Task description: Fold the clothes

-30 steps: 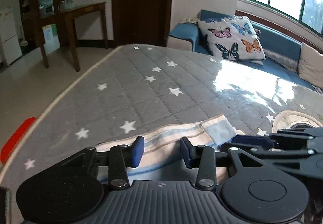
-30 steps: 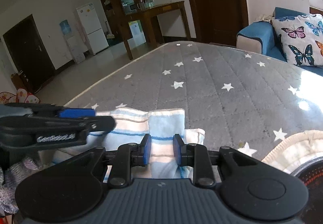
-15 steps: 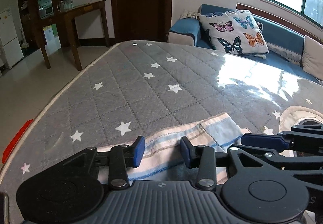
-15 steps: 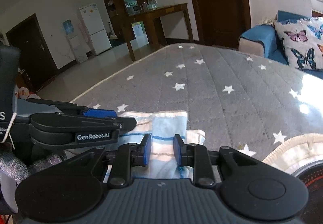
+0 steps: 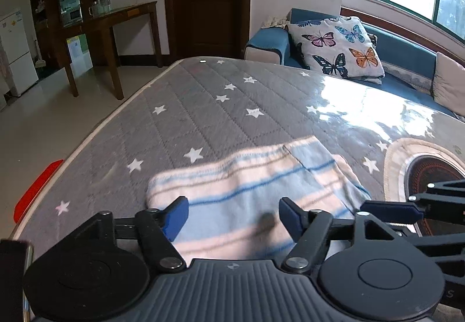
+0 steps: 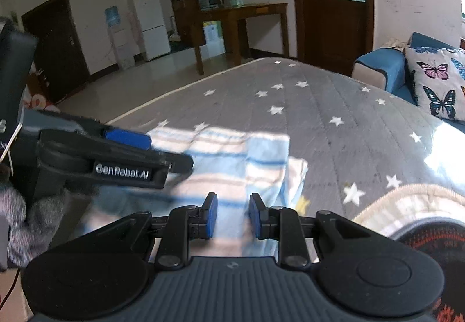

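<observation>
Left wrist: folded striped cloth (image 5: 250, 200) lies under the opening left tool (image 5: 232, 219).

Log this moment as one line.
left gripper: opening, nothing gripped | right gripper: narrow gap over striped cloth | cloth: folded on mattress

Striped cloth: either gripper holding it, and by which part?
Left gripper: jaws opening, nothing held. Right gripper: cannot tell; the striped cloth lies under its narrow gap.
</observation>
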A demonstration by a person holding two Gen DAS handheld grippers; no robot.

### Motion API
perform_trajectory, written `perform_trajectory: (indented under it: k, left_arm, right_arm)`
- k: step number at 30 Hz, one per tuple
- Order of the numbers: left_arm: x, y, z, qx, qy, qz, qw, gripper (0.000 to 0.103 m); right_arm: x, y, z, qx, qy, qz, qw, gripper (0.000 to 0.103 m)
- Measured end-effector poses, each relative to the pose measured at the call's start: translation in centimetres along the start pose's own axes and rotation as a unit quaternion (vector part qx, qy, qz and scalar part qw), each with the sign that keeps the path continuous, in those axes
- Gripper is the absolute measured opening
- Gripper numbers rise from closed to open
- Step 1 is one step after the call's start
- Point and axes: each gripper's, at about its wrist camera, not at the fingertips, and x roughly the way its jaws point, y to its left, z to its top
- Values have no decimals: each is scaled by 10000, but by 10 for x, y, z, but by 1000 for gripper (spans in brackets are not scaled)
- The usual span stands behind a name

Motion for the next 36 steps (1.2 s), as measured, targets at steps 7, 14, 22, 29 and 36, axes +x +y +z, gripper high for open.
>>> perform_trajectory:
  k: [7,14,22,29,36]
  left_arm:
    - [-27,1,-20,-43,-45,-51,10000,88]
    - [-51,-8,-40,-48,-105,-21,9999,103]
    - [-69,-14,-54,-35,-121,160,9998,103]
    - [-83,-16,-66,-64,-183,268,9995,103]
    - [-94,-19,-76,-74,-245,255,9993,103]
  right_arm:
    - [-24,7,-23,-250,95,-124,9996,24]
    - [-44,10,-44,-214,126,-219,9995,37]
    - [-63,16,-61,-49,-18,-275,9996,51]
    - [-75,26,-69,3,-150,-320,9994,73]
    - [-85,36,-79,-16,-199,-396,9990,88]
